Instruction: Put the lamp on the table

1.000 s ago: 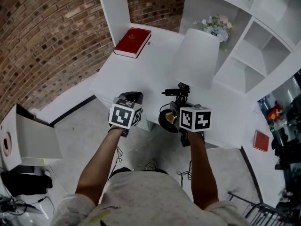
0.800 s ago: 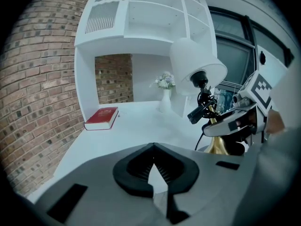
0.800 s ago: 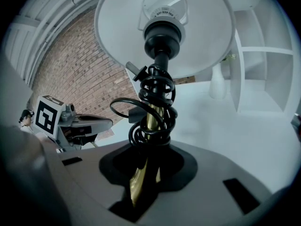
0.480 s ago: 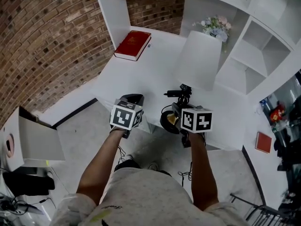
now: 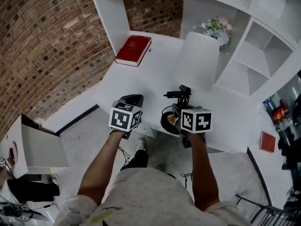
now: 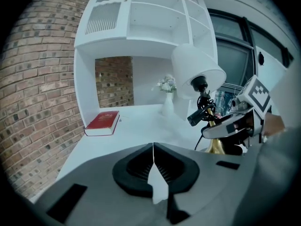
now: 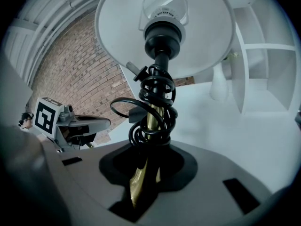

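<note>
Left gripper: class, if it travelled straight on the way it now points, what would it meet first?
Probably the white table top. The left gripper, jaws shut, aims slightly downward at the surface between the red book and the lamp. Depth is hard to judge.
</note>
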`<state>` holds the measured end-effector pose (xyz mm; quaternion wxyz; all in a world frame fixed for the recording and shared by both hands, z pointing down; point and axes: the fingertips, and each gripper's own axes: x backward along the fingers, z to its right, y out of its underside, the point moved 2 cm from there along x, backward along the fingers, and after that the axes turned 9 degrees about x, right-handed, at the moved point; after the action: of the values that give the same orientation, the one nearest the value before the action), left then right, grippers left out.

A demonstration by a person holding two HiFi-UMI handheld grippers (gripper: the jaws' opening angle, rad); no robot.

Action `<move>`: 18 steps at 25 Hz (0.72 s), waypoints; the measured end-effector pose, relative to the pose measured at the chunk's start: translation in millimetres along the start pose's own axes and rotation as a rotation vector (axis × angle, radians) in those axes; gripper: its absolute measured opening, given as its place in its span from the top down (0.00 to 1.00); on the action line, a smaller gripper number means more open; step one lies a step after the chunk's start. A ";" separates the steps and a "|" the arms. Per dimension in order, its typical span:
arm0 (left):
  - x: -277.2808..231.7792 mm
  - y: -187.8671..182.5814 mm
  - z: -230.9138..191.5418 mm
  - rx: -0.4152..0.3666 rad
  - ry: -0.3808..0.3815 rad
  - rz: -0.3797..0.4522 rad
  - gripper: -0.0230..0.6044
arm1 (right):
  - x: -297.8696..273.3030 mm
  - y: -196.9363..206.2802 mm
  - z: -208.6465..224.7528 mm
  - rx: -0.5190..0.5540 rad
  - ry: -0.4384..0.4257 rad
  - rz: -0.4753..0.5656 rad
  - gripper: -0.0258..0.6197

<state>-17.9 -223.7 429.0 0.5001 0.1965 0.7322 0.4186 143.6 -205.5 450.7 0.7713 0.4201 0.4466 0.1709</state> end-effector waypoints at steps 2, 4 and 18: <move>-5.3 -5.8 -5.9 0.013 0.018 -0.006 0.96 | -7.0 -4.0 -0.1 0.000 0.007 -0.003 0.82; -13.9 -10.4 -12.6 0.020 0.037 -0.018 0.96 | -14.6 -8.8 1.7 0.000 0.019 -0.006 0.82; -79.8 -57.2 -88.8 0.009 0.145 -0.076 0.97 | -94.2 -69.9 14.4 -0.018 0.111 -0.005 0.82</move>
<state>-56.3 -349.8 441.2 0.4606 0.1400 0.7752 0.4091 96.6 -314.0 449.6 0.7495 0.4019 0.4883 0.1958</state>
